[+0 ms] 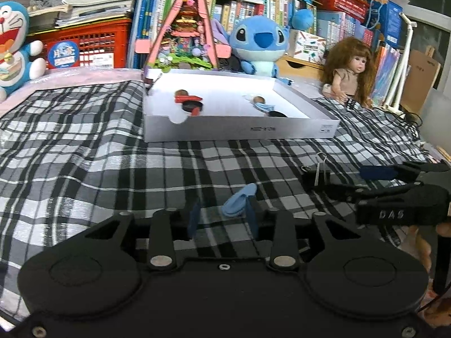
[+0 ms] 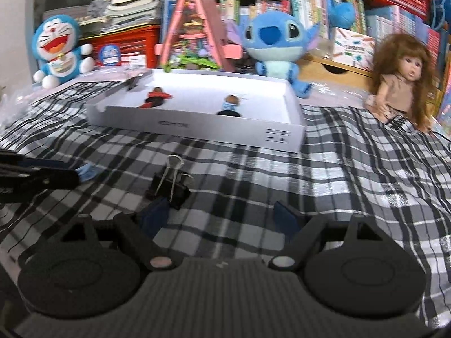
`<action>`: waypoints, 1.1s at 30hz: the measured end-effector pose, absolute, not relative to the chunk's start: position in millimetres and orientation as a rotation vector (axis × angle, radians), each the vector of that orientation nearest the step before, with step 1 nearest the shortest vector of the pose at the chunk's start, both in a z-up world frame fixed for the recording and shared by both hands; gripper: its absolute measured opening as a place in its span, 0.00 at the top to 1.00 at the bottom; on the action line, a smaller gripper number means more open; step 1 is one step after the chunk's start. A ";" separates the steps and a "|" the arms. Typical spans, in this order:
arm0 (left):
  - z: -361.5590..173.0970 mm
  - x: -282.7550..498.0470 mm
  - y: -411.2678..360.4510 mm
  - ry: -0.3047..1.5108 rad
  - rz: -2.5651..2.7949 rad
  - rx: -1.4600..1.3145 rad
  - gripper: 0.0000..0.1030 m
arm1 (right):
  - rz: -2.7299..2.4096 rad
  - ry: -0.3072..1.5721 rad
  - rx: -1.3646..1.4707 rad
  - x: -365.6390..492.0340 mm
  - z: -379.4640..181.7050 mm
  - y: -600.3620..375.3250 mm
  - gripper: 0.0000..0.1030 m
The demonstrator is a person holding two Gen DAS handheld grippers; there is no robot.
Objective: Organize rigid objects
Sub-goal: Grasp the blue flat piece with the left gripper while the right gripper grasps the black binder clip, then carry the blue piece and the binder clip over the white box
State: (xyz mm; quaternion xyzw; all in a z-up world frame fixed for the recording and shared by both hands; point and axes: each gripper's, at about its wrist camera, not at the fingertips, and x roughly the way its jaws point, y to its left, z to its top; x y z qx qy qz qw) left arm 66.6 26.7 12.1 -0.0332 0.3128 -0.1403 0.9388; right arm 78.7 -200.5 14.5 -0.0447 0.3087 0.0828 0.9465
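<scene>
My left gripper (image 1: pixel 222 211) is parted around the light-blue plastic clip (image 1: pixel 239 200) — my right gripper (image 2: pixel 218 214) gapes beside the black metal binder clip (image 2: pixel 170 183).

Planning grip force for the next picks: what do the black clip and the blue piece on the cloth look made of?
Black clip: looks like painted sheet metal, matte black, with bare shiny wire handles.
Blue piece: probably moulded plastic, given its smooth, uniform light blue and rounded edges; rubber cannot be ruled out.
</scene>
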 end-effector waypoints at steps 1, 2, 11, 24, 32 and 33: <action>12.5 66.9 27.5 0.638 -0.276 -0.064 0.64 | 0.159 0.629 -0.088 79.5 14.7 -202.7 0.14; 12.5 67.1 28.9 0.638 -0.258 -0.060 0.64 | 0.145 0.629 -0.083 81.0 15.0 -205.5 0.14; 12.7 71.9 37.7 0.622 -0.097 -0.036 0.57 | 0.098 0.633 -0.031 87.8 19.7 -220.8 0.14; 18.5 52.2 7.0 0.538 -0.147 -0.050 0.38 | 0.177 0.648 0.074 78.6 29.1 -211.4 0.14; 0.6 66.9 -7.1 0.565 -0.162 -0.025 0.61 | 0.229 0.610 0.005 84.4 25.3 -192.1 0.14; -0.1 68.1 -8.0 0.561 -0.162 -0.016 0.65 | 0.238 0.607 -0.002 85.6 24.6 -190.6 0.14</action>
